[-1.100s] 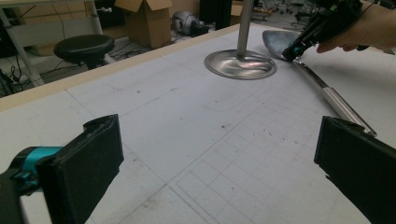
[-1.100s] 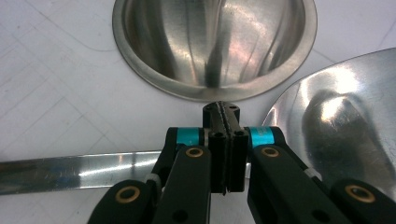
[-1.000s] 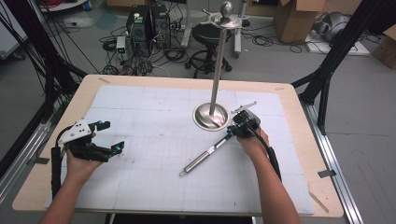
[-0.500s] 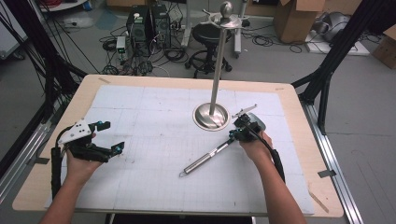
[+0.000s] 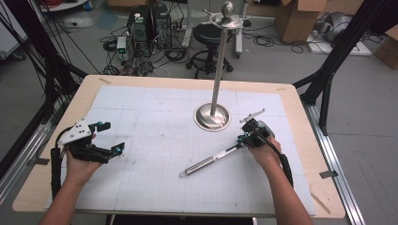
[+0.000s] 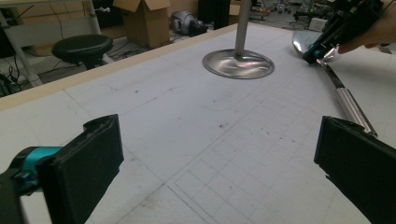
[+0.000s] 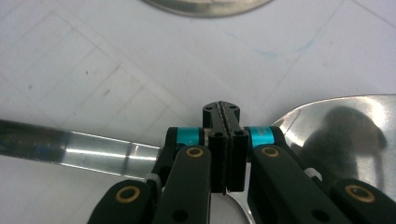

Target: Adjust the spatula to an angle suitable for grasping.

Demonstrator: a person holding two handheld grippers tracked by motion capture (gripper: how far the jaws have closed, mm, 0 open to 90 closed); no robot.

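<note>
The wooden table [image 5: 300, 122] carries a white gridded mat [image 5: 155, 131] over most of its top; on the far half of the mat stands a metal stand [image 5: 213, 115], a round base with an upright pole, in the same spot as a second ago; in front of it and to its right lies a long metal spoon [image 5: 206, 162], its handle running toward the near left and its bowl up by the person's right hand; against the earlier frames the spoon has swung and slid a little to the right, its handle end now farther from the mat's middle; the right gripper [image 5: 244, 139] has drifted rightward with it, away from the stand's base, and its jaws are clenched together at the spoon's neck, where the right gripper view shows the pads pressed flat to each other just above the join of handle and bowl [image 7: 345, 135]; whether metal is pinched between them I cannot tell; the left gripper [image 5: 109, 137] hovers at the mat's left edge where it was before, jaws spread wide and holding nothing.
</note>
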